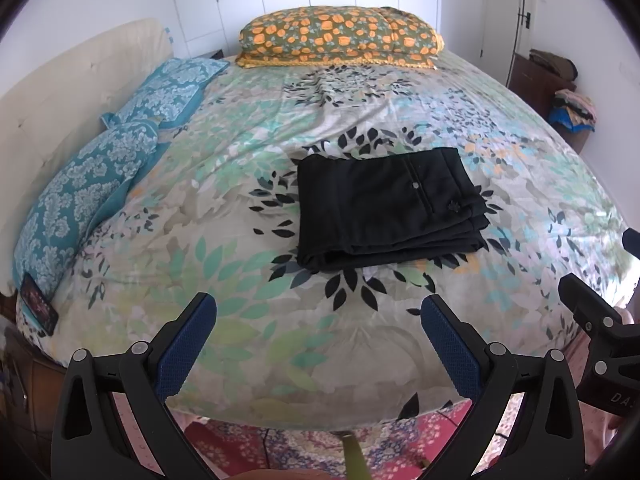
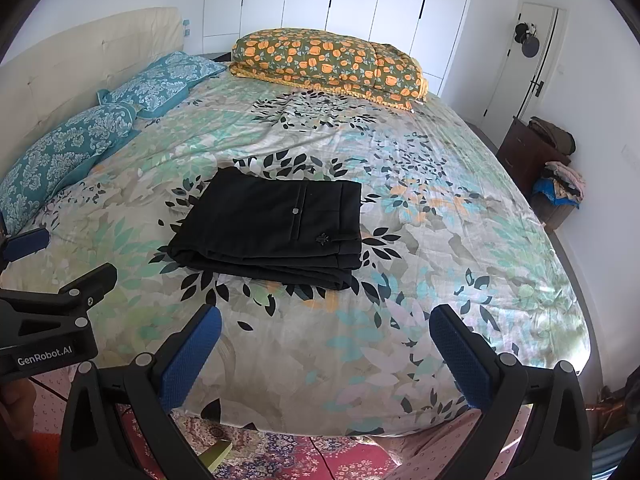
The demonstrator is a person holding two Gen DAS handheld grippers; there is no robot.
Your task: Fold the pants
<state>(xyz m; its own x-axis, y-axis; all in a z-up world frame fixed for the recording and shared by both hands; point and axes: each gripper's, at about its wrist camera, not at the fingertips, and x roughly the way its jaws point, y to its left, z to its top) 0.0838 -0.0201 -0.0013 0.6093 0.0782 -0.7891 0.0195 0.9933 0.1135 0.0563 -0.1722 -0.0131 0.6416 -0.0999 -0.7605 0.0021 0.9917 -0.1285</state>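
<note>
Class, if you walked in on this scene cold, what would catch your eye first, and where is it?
The black folded pants lie mid-bed on the leafy bedspread. Behind them, an orange-flowered quilt sits at the far edge. Both grippers, left and right, hang open near the bed's edge.

Bright, even daylight, soft shadows, sharp focus; fisheye bending, dark corners.

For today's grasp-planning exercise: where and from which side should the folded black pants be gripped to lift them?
Grip the black pants at the thick folded edge facing the cameras, approaching low from the bed's near side; the stacked layers there are exposed.
</note>
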